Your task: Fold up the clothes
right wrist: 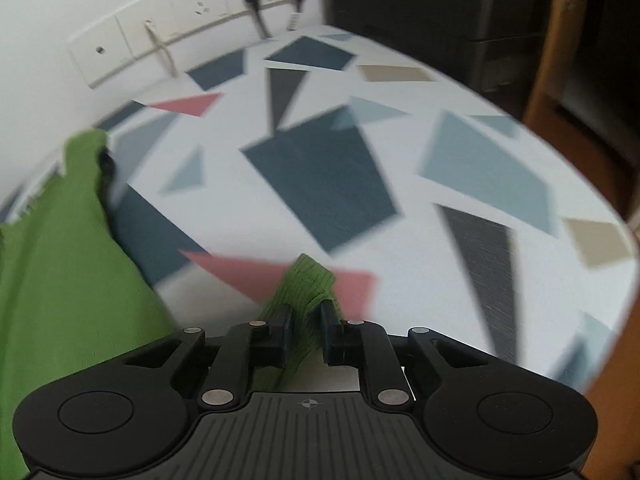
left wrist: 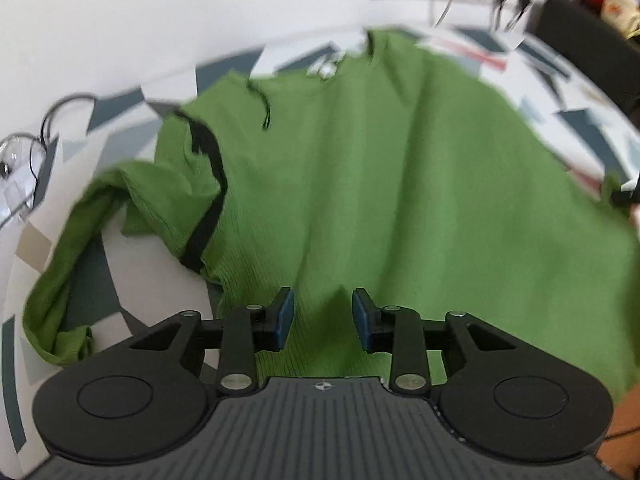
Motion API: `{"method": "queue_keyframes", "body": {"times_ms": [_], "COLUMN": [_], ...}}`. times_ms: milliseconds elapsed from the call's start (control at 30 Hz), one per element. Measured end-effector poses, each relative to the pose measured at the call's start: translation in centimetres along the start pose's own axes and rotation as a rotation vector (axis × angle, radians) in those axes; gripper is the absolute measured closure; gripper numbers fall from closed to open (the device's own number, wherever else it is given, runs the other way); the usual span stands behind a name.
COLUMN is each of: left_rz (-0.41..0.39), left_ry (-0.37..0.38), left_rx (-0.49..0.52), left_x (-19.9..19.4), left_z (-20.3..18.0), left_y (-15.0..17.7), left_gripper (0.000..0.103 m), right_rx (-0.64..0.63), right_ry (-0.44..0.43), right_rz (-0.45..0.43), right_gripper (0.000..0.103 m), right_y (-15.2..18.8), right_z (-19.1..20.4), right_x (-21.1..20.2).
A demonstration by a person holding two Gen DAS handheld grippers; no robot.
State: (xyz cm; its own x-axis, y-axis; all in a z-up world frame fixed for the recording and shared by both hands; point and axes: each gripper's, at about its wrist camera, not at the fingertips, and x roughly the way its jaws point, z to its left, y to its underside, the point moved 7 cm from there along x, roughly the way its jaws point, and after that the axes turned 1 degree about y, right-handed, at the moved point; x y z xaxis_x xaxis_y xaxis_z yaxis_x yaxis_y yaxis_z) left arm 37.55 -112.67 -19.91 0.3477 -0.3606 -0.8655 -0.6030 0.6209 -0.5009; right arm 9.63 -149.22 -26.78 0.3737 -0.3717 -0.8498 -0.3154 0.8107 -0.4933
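White tablecloth [right wrist: 248,216] with colored shapes holds our green shirt [left wrist: 360,184], spread flat. Our left gripper [left wrist: 323,320] hangs open over its near edge. Our right gripper [right wrist: 306,330] pinches a corner. We think folding has just begun; next we should carry that corner across.

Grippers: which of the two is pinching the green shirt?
The right gripper: its jaws are shut on a bunched fold of the green shirt. The left gripper hangs above the cloth, jaws open, holding nothing.
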Motion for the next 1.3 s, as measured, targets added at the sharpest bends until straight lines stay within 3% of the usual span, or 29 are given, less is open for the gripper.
{"method": "queue_keyframes", "body": {"times_ms": [133,267,367,533,633,733,867,967,1100,1167,1200,1233,1300], "left_rz": [0.065,0.120,0.134,0.149,0.147,0.143,0.142,0.153,0.163,0.151,0.143,0.130,0.091], "left_ry": [-0.020,-0.034,-0.030,-0.040,-0.047,-0.048,-0.054,-0.058,-0.075,-0.090,-0.088,-0.092,-0.120], "left_rx": [-0.010,-0.021,-0.033,-0.079,-0.099,-0.111,-0.125,-0.149,-0.150,-0.153,-0.170,-0.186,-0.210], "left_x": [1.9,3.5,3.6,3.6,3.6,3.5,3.5,3.5,3.3,2.7,2.3,1.8,0.7], "left_z": [0.4,0.8,1.2,1.4,1.4,1.4,1.6,1.9,2.1,2.4,2.7,3.1,4.3], "left_y": [-0.4,-0.7,-0.7,-1.0,-1.0,-1.1,-1.2,-1.3,-1.7,-2.2,-2.7,-3.4,-4.8], "left_gripper": [0.067,0.064,0.059,0.059,0.058,0.058,0.052,0.047,0.047,0.047,0.047,0.047,0.047], "right_rx": [0.009,0.099,0.218,0.321,0.304,0.208,0.002,-0.242,-0.528,-0.648,-0.683,-0.696,-0.721], "right_ry": [-0.096,-0.148,-0.174,-0.161,-0.159,-0.177,-0.285,-0.396,-0.576,-0.640,-0.652,-0.655,-0.661], "right_rz": [0.001,-0.088,-0.281,-0.691,-0.788,-0.727,-0.441,-0.248,-0.048,0.051,0.057,0.034,-0.012], "right_gripper": [0.096,0.096,0.097,0.097,0.097,0.096,0.096,0.096,0.095,0.084,0.076,0.060,0.053], "right_y": [-4.1,-10.4,-16.9,-25.2,-27.4,-27.4,-23.7,-17.7,-9.3,-5.9,-5.3,-5.8,-7.0], "right_z": [1.9,2.1,0.2,-2.6,-2.4,-0.2,5.6,12.2,19.9,22.8,23.6,23.9,24.5], "right_x": [2.8,3.6,0.5,-8.5,-11.1,-9.7,-3.7,0.8,3.1,3.0,2.6,2.1,1.3]}}
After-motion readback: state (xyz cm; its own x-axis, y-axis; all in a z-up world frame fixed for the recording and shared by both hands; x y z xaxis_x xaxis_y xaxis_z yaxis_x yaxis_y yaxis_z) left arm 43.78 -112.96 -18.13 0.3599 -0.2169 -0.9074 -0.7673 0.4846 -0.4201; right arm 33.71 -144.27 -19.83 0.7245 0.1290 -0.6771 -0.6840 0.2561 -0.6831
